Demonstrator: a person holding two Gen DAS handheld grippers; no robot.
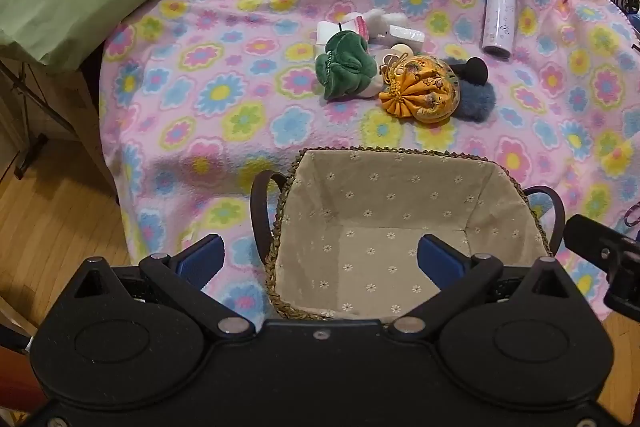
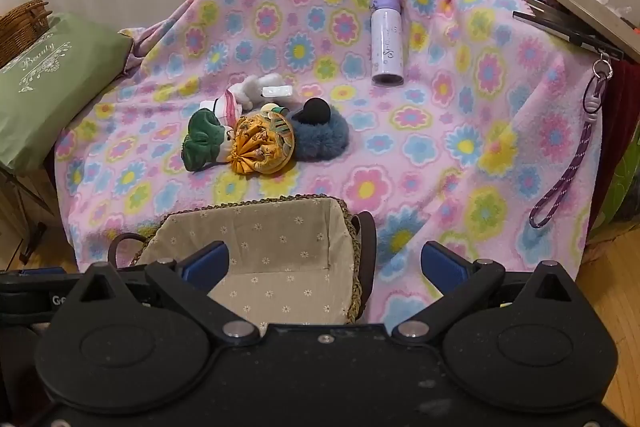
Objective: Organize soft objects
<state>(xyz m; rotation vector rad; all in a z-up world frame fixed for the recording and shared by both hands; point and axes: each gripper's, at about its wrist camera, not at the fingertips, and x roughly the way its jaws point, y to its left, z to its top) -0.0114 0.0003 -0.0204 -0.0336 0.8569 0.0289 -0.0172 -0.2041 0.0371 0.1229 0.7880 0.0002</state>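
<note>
Both grippers, left (image 1: 320,259) and right (image 2: 324,263), gape empty over the basket (image 1: 404,155); nothing packed; next, reach beyond it for the pouch (image 1: 420,93).

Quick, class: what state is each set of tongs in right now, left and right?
Left tongs: open, holding nothing, above the basket.
Right tongs: open, holding nothing.

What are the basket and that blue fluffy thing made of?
The basket looks like braided straw or seagrass, judging by its plaited rim, with a matte beige cloth lining printed with small daisies. The blue fluffy thing seems faux fur or plush: long, soft, fuzzy pile.
</note>
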